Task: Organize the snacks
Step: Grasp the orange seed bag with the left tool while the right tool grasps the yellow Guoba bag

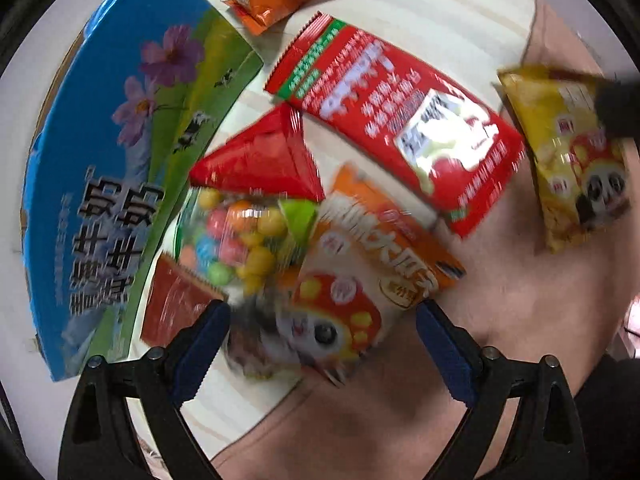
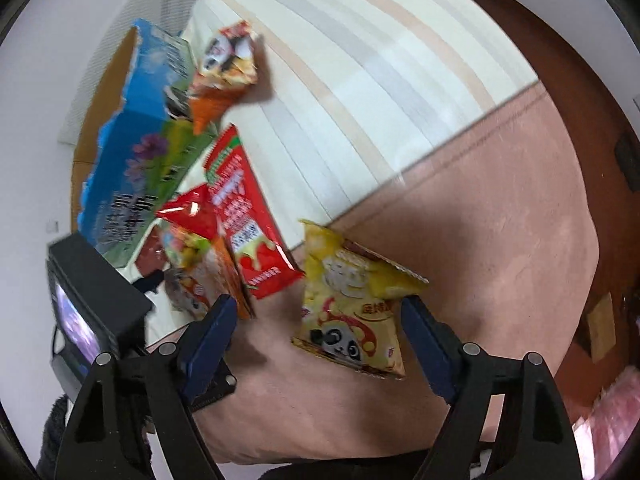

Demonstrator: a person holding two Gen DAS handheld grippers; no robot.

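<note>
At far left stands the blue-and-green printed cardboard milk carton (image 1: 120,168), presumably my bin. My left gripper (image 1: 322,312), jaws apart, straddles the orange-and-white panda snack pouch (image 1: 360,280) atop the pile. To its right, my right gripper (image 2: 316,310), spread wide, frames the yellow panda chip bag (image 2: 352,304), nothing gripped.

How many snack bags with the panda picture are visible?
3. A yellow bag lies between the right hand-held gripper fingers. An orange bag lies at the left hand-held gripper. Another orange bag leans beside the blue box. Others may be hidden.
</note>
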